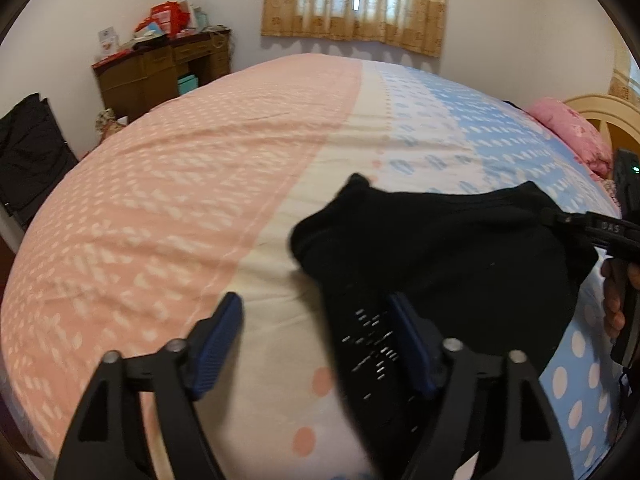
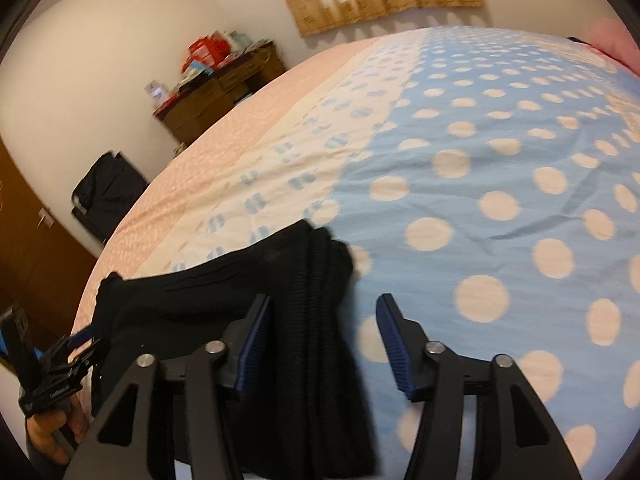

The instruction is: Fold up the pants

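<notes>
The black pants [image 1: 440, 248] lie bunched on the bed near its front edge, where the cream band meets the blue dotted part. My left gripper [image 1: 316, 320] stands open, and a strip of the black cloth runs between its fingers beside the right pad [image 1: 408, 340]. In the right wrist view the pants [image 2: 312, 320] pass between the pads of my right gripper [image 2: 324, 320], which is open too; the cloth lies against the left pad [image 2: 256, 344] and leaves a gap to the right one. Each gripper shows at the edge of the other's view, held by a hand.
The bed cover [image 1: 160, 200] is pink at left, cream in the middle and blue with pale dots at right. A pink pillow [image 1: 568, 132] and a headboard lie at far right. A cluttered wooden desk [image 1: 160, 76] and a dark folding chair [image 1: 28, 160] stand beyond the bed.
</notes>
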Demonstrator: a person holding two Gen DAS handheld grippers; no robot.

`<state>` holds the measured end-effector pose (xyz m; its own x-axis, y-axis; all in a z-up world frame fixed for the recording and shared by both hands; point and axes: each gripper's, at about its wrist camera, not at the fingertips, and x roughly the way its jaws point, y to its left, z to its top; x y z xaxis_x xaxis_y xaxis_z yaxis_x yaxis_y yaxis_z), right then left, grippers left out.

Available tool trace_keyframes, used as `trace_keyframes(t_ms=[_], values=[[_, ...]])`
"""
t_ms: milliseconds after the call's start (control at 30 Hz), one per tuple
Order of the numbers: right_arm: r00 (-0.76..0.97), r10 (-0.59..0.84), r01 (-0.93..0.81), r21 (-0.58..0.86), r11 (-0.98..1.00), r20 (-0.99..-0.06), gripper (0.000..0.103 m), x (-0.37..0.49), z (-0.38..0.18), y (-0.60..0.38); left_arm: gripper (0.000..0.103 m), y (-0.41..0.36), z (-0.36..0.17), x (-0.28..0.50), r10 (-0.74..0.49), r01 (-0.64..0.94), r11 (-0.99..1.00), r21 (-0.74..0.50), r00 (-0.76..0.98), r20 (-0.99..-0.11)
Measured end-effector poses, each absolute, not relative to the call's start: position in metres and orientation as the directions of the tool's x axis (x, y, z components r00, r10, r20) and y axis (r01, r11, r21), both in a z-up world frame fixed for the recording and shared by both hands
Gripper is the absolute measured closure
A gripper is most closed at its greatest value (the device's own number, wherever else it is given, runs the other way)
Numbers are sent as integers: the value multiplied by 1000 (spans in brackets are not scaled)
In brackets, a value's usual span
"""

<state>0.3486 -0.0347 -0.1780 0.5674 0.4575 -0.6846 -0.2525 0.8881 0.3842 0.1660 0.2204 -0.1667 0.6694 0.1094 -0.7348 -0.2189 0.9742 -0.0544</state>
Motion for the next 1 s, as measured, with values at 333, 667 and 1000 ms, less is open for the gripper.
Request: trace_keyframes(t_ms=[333,667,1000], values=[[680,313,-118,322,939,-663,45,307,-155,-61,11,231,-152,140,139,-285,954,-93,696,-704],[813,272,-148,268,952,-515,39,194,-84,-54,4,195,-102,97,82,-169,980,-103,822,-563],[851,270,-195,206,959,-451,37,149,-61,-29,2,177,-87,84,52,-118,988,-97,856,-515]])
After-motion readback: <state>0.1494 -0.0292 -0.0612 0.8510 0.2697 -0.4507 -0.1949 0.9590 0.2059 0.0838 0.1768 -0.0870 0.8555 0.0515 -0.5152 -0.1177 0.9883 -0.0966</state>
